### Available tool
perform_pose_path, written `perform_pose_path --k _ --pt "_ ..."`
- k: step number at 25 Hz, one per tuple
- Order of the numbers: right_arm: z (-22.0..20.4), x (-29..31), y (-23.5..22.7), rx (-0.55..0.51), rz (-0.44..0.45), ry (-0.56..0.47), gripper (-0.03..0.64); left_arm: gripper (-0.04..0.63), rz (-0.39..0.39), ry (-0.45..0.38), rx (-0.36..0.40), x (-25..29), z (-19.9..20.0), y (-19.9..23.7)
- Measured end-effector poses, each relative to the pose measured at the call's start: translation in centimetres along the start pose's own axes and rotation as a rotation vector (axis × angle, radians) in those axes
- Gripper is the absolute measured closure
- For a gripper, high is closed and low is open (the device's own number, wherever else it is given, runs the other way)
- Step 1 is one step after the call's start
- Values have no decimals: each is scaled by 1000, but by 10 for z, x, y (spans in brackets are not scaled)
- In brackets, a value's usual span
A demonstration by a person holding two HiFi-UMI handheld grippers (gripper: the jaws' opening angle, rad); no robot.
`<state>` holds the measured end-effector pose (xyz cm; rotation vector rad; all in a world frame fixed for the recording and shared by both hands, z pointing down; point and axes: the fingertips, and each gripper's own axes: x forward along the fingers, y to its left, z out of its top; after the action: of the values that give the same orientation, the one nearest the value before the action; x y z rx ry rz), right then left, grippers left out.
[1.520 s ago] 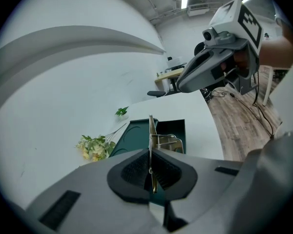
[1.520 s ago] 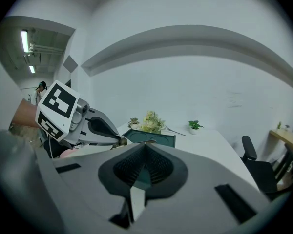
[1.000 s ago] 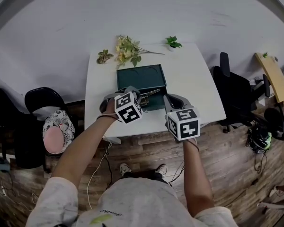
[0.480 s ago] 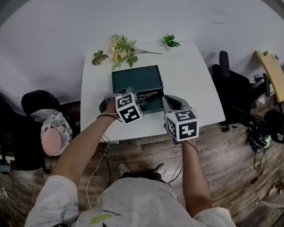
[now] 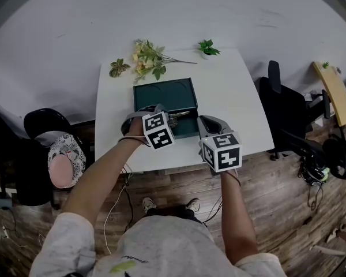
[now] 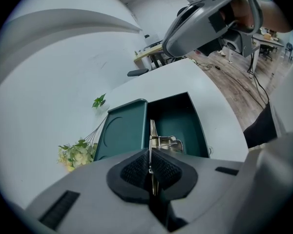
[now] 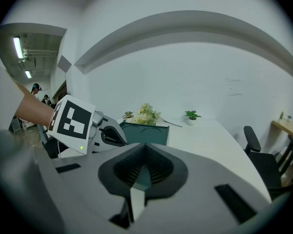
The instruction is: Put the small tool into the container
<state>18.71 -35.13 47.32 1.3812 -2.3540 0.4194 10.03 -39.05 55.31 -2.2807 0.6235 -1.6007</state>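
A dark green container (image 5: 164, 94) stands open on the white table (image 5: 230, 97), its lid (image 6: 121, 129) folded back. My left gripper (image 5: 165, 113) is shut on a small thin metal tool (image 5: 179, 115). The tool (image 6: 153, 136) juts forward from the pads over the container's open box (image 6: 185, 118), above its bottom. My right gripper (image 5: 203, 124) hangs to the right of the container's near corner, over the table's front part. In the right gripper view this gripper (image 7: 145, 152) has its pads together at the tips, with nothing between them.
A bunch of artificial flowers (image 5: 147, 56) and a small potted plant (image 5: 206, 48) lie behind the container at the table's far edge. A black chair (image 5: 46, 126) stands at the left and an office chair (image 5: 282, 108) at the right. The table's near edge runs just below both grippers.
The head view has drifted a little. The left gripper with the tool has edged slightly further over the container. The right gripper has hardly moved.
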Motion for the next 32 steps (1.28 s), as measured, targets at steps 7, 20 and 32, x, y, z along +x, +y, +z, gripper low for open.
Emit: perform_pose_path --k 7,20,32 --pt "-2 3 -2 2 1 7 612 583 -18 7 -7 7 1 2" --pt "-3 2 -2 3 -1 11 612 581 -42 -2 -29 7 1 2" --pt "-8 -2 0 3 -1 18 612 565 -83 -13 -56 6 2 -10"
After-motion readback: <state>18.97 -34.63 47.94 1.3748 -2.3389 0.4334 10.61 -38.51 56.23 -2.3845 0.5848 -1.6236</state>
